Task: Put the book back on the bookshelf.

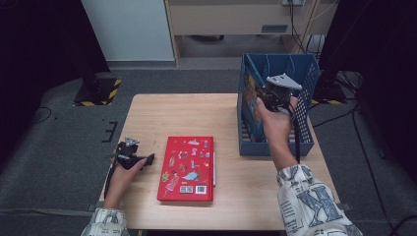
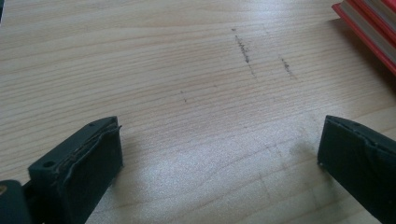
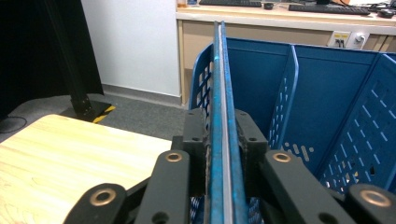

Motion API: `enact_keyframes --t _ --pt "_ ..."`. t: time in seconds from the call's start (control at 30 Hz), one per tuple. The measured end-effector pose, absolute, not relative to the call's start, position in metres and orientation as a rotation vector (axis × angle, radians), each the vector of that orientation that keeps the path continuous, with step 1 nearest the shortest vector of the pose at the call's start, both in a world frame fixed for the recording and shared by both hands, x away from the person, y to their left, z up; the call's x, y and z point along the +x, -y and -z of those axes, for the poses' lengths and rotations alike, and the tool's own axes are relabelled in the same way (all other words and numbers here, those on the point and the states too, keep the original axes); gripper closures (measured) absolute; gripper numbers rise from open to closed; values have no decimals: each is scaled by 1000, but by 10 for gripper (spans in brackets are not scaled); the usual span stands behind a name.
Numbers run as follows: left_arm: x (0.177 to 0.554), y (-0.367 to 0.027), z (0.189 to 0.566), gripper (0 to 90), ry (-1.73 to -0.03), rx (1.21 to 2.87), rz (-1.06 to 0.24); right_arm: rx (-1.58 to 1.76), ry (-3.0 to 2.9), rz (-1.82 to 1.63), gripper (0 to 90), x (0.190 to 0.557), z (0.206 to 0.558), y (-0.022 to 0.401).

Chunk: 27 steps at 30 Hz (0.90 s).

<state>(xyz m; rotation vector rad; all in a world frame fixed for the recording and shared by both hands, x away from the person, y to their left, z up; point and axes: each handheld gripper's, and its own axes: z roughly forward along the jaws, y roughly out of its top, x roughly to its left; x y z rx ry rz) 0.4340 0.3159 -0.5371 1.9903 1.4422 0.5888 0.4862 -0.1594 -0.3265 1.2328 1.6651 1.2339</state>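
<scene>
Nearest the person, the left gripper [image 1: 140, 161] rests at the near left of the wooden table [image 1: 147, 118], low over the surface. In the left gripper view its two black jaws stand wide apart with only bare wood grain between them. Just to its right lies the red book [image 1: 187, 168], flat, cover up, with its long axis running away from the person. In the left gripper view a corner of the book [image 2: 373, 32] sits beyond the right jaw and apart from it. The left hand is plainly the nearer one to this book, so it seems the likelier to take it.

Farther back and to the right, the right gripper [image 1: 268, 98] is held up over the blue file rack [image 1: 302, 123], which stands at the table's far right edge. In the right gripper view the jaws are clamped nearly closed on the top edge of a thin blue book [image 3: 222, 140], seen edge-on. It stands upright, its length running straight away from the camera. This book is at the rack's left side, by the perforated end wall [image 3: 201, 88], while the dividers [image 3: 287, 93] and open slots lie to its right. The coming move likely turns on keeping the book parallel to those dividers, so that it settles down into the leftmost slot.
</scene>
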Motion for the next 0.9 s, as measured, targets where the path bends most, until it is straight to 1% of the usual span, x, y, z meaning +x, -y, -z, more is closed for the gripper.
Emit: enact_keyframes --t 0.2,0.9 --pt "434 -316 537 0 -1443 1990 -588 1238 -1640 -1214 824 488 326 161" --pt "435 -315 537 0 -1438 1993 -586 1196 -1522 -1199 827 504 328 150"
